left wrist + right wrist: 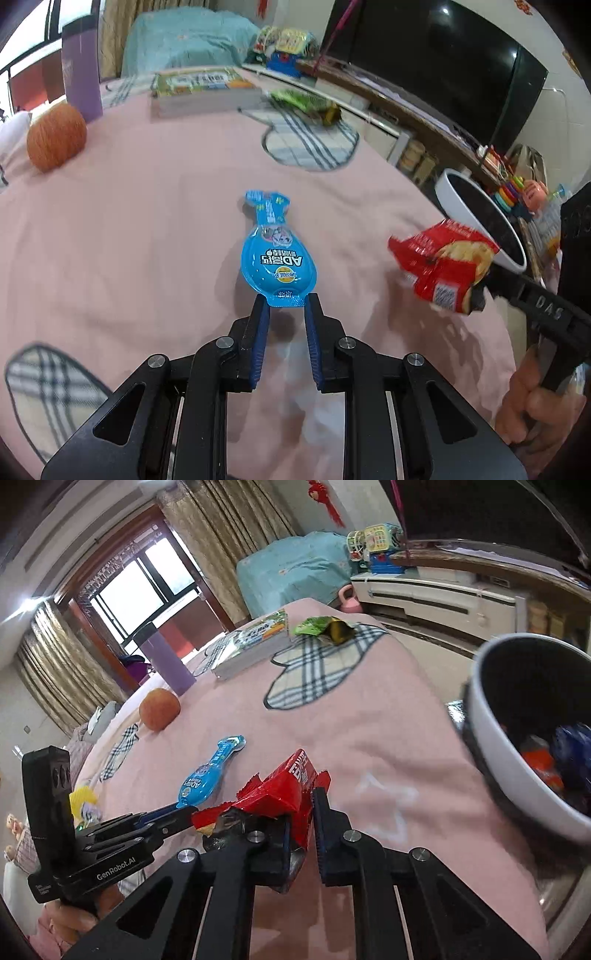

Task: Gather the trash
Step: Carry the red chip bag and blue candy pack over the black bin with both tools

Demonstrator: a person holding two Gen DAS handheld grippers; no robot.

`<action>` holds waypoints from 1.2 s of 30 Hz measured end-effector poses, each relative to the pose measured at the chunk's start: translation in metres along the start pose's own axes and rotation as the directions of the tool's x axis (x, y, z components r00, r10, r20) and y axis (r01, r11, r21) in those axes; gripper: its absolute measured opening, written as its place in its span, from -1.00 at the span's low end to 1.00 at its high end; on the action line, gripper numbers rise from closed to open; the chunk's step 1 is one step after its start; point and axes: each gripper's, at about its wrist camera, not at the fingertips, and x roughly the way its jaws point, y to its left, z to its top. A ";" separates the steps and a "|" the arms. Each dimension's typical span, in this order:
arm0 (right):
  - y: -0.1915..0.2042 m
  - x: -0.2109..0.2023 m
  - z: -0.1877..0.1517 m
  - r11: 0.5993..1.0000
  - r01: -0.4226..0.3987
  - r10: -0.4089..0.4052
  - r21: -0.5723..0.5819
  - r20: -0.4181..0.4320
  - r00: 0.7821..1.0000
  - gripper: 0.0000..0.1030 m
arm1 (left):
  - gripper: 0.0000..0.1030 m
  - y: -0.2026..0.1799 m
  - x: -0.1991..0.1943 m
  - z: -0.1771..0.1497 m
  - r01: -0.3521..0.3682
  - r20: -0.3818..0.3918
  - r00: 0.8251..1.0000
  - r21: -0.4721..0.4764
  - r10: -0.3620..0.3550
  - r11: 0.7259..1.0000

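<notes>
My left gripper (289, 301) is shut on the near end of a blue drink pouch (275, 254), which hangs just over the pink bed cover (147, 240). In the right wrist view the same pouch (207, 775) sticks out from the left gripper (184, 812). My right gripper (301, 805) is shut on a crumpled red snack wrapper (284, 790). From the left wrist the red wrapper (443, 266) shows up at the right, just in front of a white bin (458, 206). The bin (509, 760) stands beside the bed at the right and holds several wrappers.
A green wrapper (317, 624) lies at the far end of the bed by a stack of books (255, 642). An orange ball (159, 709) and a purple container (170, 661) stand at the far left. A TV (443, 62) on a low cabinet runs along the right wall.
</notes>
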 end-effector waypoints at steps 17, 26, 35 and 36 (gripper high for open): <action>-0.014 -0.039 -0.010 0.999 0.010 -0.013 0.047 0.057 0.998 -0.80 | 0.00 -0.029 0.032 0.013 -0.143 0.001 0.990 0.017 0.143 0.990; -0.024 -0.055 -0.014 0.998 0.024 -0.030 0.064 0.083 0.996 -0.80 | -0.09 -0.047 0.022 0.006 -0.160 0.034 0.987 0.059 0.158 0.985; -0.028 -0.065 -0.022 0.997 0.029 -0.035 0.073 0.093 0.995 -0.80 | -0.09 -0.078 0.010 -0.002 -0.128 0.050 0.991 0.109 0.123 0.986; -0.029 -0.066 -0.023 0.997 0.029 -0.036 0.077 0.094 0.995 -0.80 | -0.09 -0.081 0.009 -0.003 -0.125 0.050 0.991 0.113 0.120 0.986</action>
